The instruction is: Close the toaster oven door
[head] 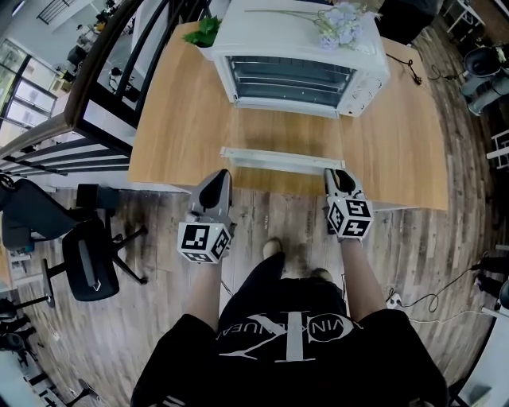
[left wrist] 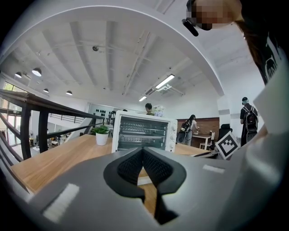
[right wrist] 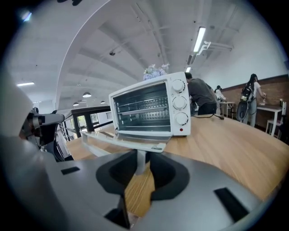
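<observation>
- The white toaster oven (head: 294, 48) sits at the far middle of the wooden table (head: 413, 143), its glass door (head: 282, 131) dropped flat toward the person.
- The door's handle (head: 282, 161) runs along the door's near edge, just short of the table's front.
- The right gripper (head: 338, 176), held out on a straight forearm, points at the handle's right end; in its own view the jaws stand partly apart with that white end between them, a sliver of wood showing beside it.
- The left gripper (head: 215, 181) hovers at the table's near edge, left of the door and touching nothing; its padded fingers (left wrist: 156, 167) are together at the tips with nothing between them.
- Artificial flowers (head: 338, 20) lie atop the oven, and a small potted plant (head: 203, 33) stands beside its left side.
- The person's hands are hidden behind the marker cubes.
</observation>
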Demonstrator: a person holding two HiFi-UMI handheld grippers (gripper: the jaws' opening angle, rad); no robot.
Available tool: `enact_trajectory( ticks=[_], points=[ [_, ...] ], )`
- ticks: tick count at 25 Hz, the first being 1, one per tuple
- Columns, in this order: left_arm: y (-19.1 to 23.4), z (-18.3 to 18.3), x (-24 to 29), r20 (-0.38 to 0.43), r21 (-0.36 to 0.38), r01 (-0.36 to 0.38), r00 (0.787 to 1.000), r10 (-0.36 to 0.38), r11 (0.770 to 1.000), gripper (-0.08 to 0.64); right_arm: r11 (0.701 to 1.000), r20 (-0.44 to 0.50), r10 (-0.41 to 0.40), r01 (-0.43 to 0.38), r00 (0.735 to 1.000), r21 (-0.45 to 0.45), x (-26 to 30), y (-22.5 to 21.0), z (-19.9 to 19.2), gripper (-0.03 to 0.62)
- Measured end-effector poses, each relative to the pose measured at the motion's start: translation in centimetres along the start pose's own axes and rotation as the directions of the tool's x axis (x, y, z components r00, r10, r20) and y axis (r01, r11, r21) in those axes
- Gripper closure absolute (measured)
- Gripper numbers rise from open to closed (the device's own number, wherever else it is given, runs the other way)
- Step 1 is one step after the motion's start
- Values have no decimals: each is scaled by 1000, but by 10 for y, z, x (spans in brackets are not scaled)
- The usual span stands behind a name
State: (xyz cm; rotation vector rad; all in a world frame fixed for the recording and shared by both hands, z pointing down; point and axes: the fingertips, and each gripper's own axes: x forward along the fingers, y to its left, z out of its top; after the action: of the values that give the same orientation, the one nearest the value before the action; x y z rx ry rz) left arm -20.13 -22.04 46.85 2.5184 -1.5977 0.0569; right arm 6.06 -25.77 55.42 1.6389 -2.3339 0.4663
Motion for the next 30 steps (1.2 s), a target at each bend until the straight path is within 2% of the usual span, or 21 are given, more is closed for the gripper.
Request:
enact_trajectory(
  ticks=[18, 30],
  points=[
    [11, 16, -22, 40, -12, 6, 999, -5, 1000, 549, 1000, 50, -16, 15, 999, 14, -5, -3, 53, 495],
    [25, 37, 9, 74, -12, -20, 997, 20, 1000, 549, 998, 127, 8, -16, 992, 58, 0, -10, 100, 495]
  ],
)
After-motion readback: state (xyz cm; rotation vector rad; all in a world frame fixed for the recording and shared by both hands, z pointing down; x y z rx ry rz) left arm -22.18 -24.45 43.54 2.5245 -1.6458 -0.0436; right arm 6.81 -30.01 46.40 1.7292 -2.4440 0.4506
